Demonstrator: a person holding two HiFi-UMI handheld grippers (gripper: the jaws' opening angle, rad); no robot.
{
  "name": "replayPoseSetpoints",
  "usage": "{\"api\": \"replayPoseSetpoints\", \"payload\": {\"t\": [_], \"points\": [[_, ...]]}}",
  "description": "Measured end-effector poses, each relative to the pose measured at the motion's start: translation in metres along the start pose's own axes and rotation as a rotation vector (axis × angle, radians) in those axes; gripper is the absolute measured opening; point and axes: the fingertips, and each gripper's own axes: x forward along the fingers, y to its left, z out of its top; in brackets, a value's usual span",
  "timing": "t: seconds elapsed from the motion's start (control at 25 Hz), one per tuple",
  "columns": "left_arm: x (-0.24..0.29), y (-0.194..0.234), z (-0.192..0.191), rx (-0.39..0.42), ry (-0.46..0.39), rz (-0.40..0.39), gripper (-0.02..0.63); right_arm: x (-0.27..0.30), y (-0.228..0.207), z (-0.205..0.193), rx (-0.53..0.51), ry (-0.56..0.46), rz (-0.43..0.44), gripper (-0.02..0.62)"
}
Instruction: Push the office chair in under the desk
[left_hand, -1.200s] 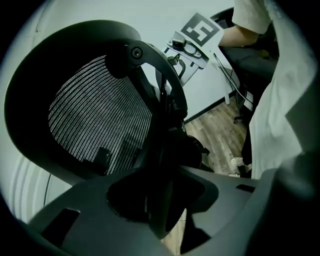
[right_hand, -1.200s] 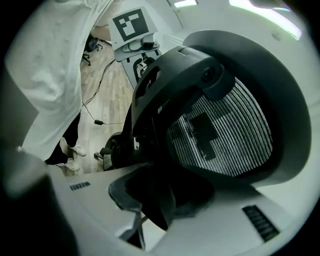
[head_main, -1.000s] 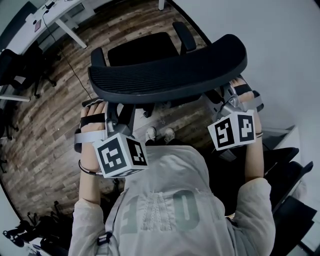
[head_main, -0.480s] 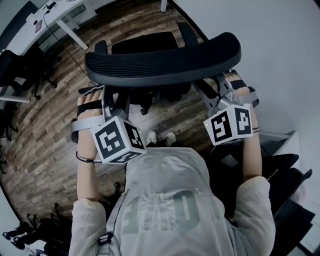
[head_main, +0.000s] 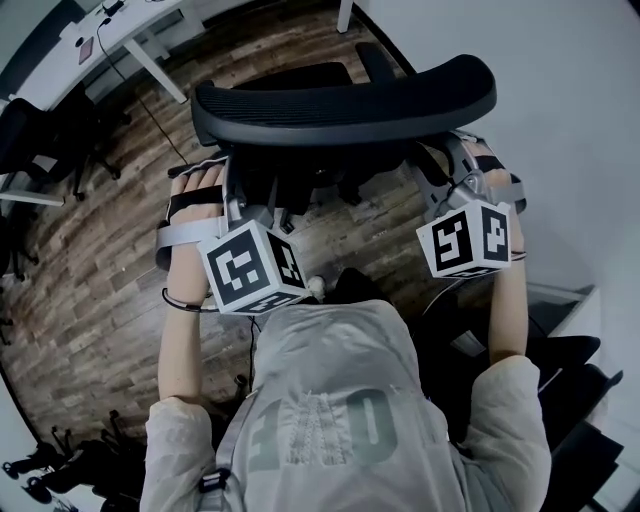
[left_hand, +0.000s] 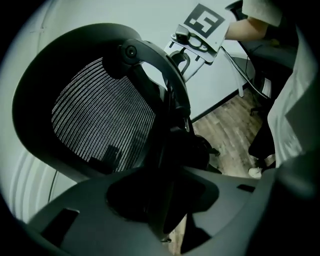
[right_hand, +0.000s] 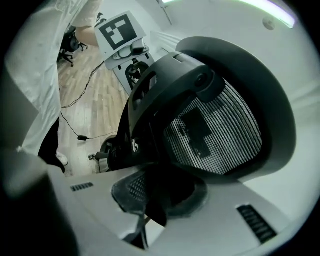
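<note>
A black mesh office chair stands in front of me; its curved backrest (head_main: 345, 100) spans the head view and its seat (head_main: 290, 78) lies beyond. A pale desk top (head_main: 560, 90) with a white leg (head_main: 345, 14) is at the upper right. My left gripper (head_main: 232, 200) reaches under the backrest's left side, and its jaws (left_hand: 160, 200) are clamped round the dark back frame (left_hand: 167, 100). My right gripper (head_main: 447, 182) is at the right side; its jaws (right_hand: 152, 200) are closing, with the frame (right_hand: 150, 115) between them.
Wooden floor (head_main: 110, 250) lies to the left, with a cable (head_main: 150, 135) running across it. A second white desk (head_main: 120, 30) and dark chairs (head_main: 45, 140) stand at the far left. Black furniture (head_main: 575, 350) crowds my right side.
The chair has rolled away from me toward the desk, both grippers following it. The backrest sits higher in the head view, and my shoes are almost out of sight.
</note>
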Motion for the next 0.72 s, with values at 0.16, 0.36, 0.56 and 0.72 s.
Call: {"api": "replayPoseSetpoints", "payload": {"t": [0.16,0.36,0.56,0.72], "points": [[0.033,0.027,-0.014,-0.006,0.014,0.006,0.161,0.048,-0.023,0.002,-0.002,-0.003,0.041,0.049],[0.076,0.072,-0.032,-0.016,0.067,0.036,0.161,0.112,-0.06,0.006,-0.025,-0.048,0.135,0.06],[0.131,0.12,-0.051,-0.018,0.137,0.061,0.163,0.184,-0.091,0.003,-0.093,-0.03,0.143,0.14],[0.176,0.166,-0.066,-0.044,0.193,0.084,0.164,0.244,-0.133,0.008,-0.16,-0.003,0.137,0.105]]}}
